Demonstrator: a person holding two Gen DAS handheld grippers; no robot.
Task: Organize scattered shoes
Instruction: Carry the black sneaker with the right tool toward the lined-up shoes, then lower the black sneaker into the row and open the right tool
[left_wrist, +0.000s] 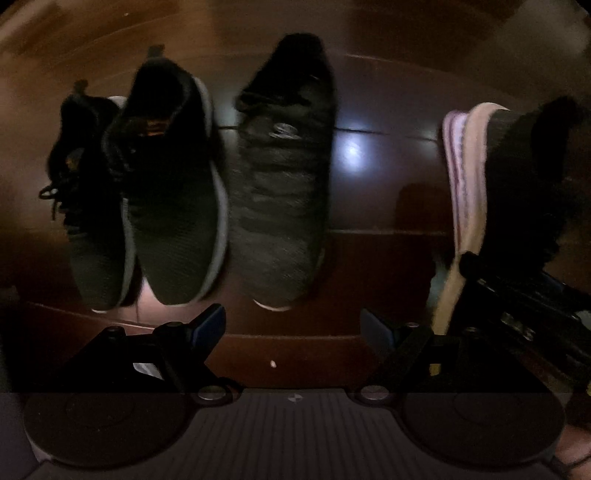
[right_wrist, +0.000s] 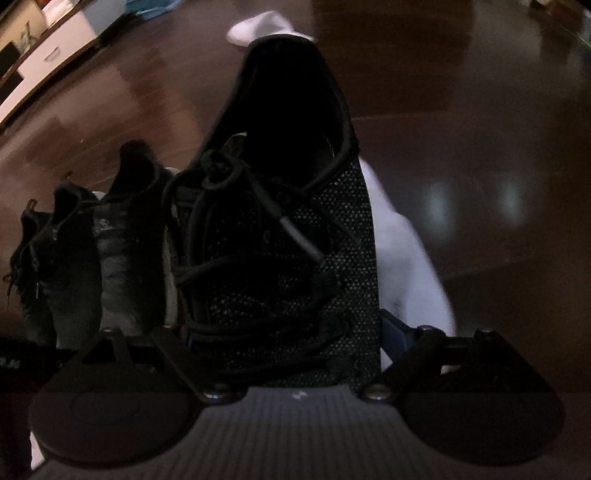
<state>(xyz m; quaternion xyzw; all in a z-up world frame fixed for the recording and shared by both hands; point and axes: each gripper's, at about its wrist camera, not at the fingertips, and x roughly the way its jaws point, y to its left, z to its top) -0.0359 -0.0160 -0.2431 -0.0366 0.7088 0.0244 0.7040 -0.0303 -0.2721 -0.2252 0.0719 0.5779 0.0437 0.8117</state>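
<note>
On the wooden floor (left_wrist: 388, 258) I see three dark shoes (left_wrist: 177, 192) lined up side by side, toes toward me. My right gripper (right_wrist: 284, 332) has its jaws clamped on a fourth, the black knit shoe (right_wrist: 280, 229), carried tilted near the row's right end. My left gripper (left_wrist: 293, 325) hangs wide and empty.

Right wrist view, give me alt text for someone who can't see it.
The right gripper is shut on a black mesh lace-up shoe with a white sole, heel pointing away. To its left, dark shoes stand in a row on the wooden floor.
</note>
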